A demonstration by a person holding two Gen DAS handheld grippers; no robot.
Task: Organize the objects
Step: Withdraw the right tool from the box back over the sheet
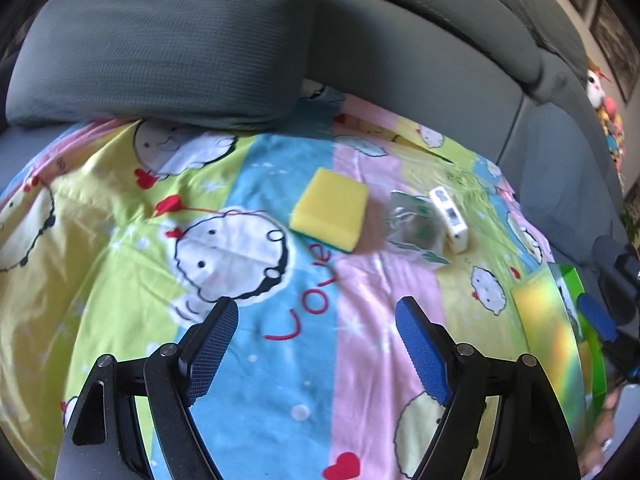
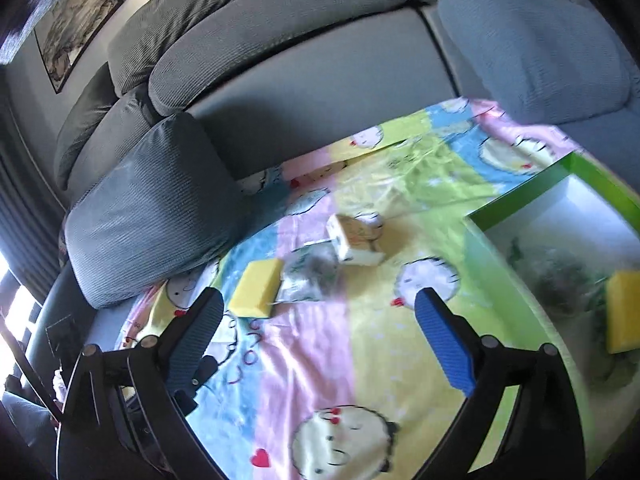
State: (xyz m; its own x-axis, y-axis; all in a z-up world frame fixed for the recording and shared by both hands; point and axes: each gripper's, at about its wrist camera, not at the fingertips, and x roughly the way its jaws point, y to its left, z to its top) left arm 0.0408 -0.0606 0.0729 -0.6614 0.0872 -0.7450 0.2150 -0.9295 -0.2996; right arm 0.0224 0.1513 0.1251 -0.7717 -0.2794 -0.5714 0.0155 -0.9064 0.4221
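Both tools hang over the sofa seat, above the cartoon-print sheet (image 1: 248, 184) spread across it, and both are empty. The left gripper (image 1: 316, 344) has its jaws standing apart with only bright cloth between them; the right gripper (image 2: 320, 340) is spread wider, also with nothing held.

The job looks partway done. The green-rimmed box (image 2: 576, 168) sits at the right edge of the sheet, and a yellow sponge (image 2: 624, 312) already lies inside it, on top of something greenish and blurred that I cannot make out. Three things are left out on the sheet, in a loose row: a second yellow sponge (image 1: 330, 208), just beside it a crumpled clear packet (image 1: 412, 224) with green print, and touching that packet's far side a small white carton (image 1: 450, 220). All three lie well ahead of the jaws — neither tool is at a pick yet.

So the step in hand, as I read it, is the reach for the next item. The loose sponge lies ahead of the left jaws, the carton more in front of the right ones. What the next move calls for is lowering one tool over a single item with the jaws straddling it — the packet crowds both neighbours, so a clean pinch on the sponge's outer sides, away from the film, seems the safer choice. The soft sheet may bunch under the fingertips.
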